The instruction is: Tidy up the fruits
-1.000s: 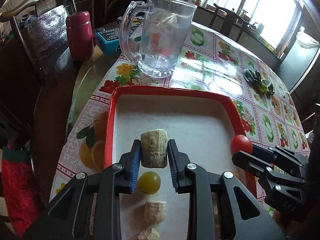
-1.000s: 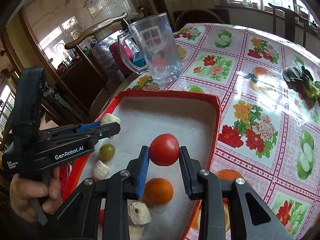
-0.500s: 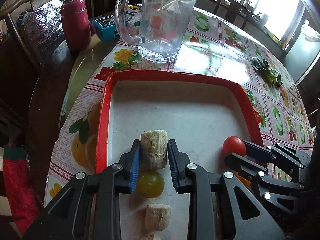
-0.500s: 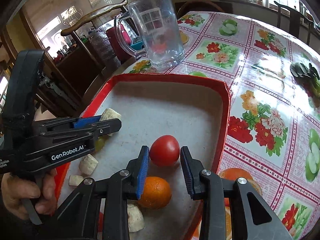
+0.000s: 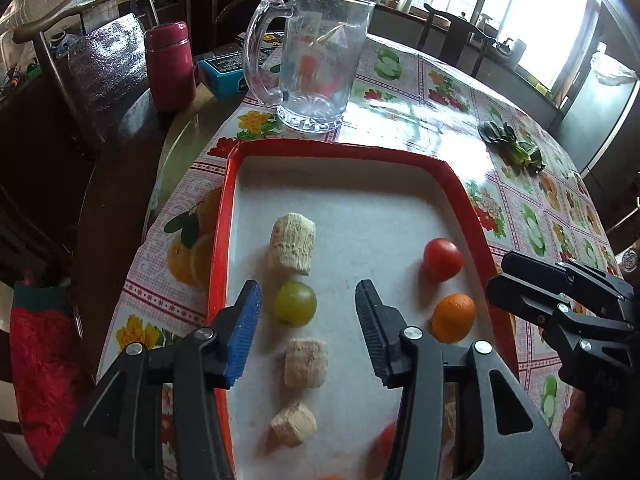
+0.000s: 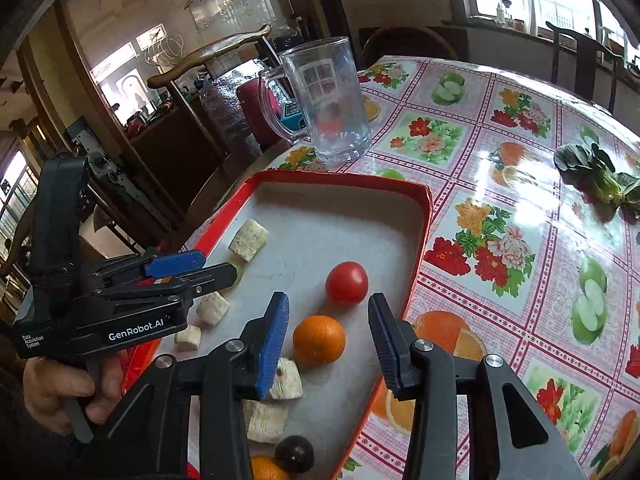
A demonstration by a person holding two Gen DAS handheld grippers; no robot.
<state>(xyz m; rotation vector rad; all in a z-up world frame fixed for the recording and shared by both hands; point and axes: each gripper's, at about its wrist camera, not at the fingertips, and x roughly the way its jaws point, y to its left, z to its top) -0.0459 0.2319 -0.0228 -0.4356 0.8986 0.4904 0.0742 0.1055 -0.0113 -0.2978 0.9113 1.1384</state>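
A red-rimmed tray [image 5: 224, 216] [image 6: 416, 240] holds the fruit. My left gripper [image 5: 308, 308] is open and empty above a green grape [image 5: 295, 303]. A pale banana chunk [image 5: 291, 245] [image 6: 249, 239] lies just beyond it, and two smaller chunks [image 5: 305, 363] lie nearer. My right gripper [image 6: 326, 320] is open and empty above an orange [image 6: 319, 339] [image 5: 453, 318]. A red tomato [image 6: 346, 283] [image 5: 442, 260] rests on the tray just past the orange. A dark fruit [image 6: 294, 453] and more pale chunks [image 6: 285, 379] lie at the tray's near end.
A glass mug [image 5: 316, 68] [image 6: 328, 100] stands beyond the tray. A maroon flask [image 5: 170, 66], a blue box [image 5: 222, 72] and a wooden chair [image 5: 80, 40] are at the far left. Leafy greens [image 5: 514, 146] [image 6: 596, 178] lie on the floral tablecloth at the right.
Both grippers have opened and drawn back. The left one let go of the banana chunk and the right one let go of the tomato; both pieces now rest on the tray.
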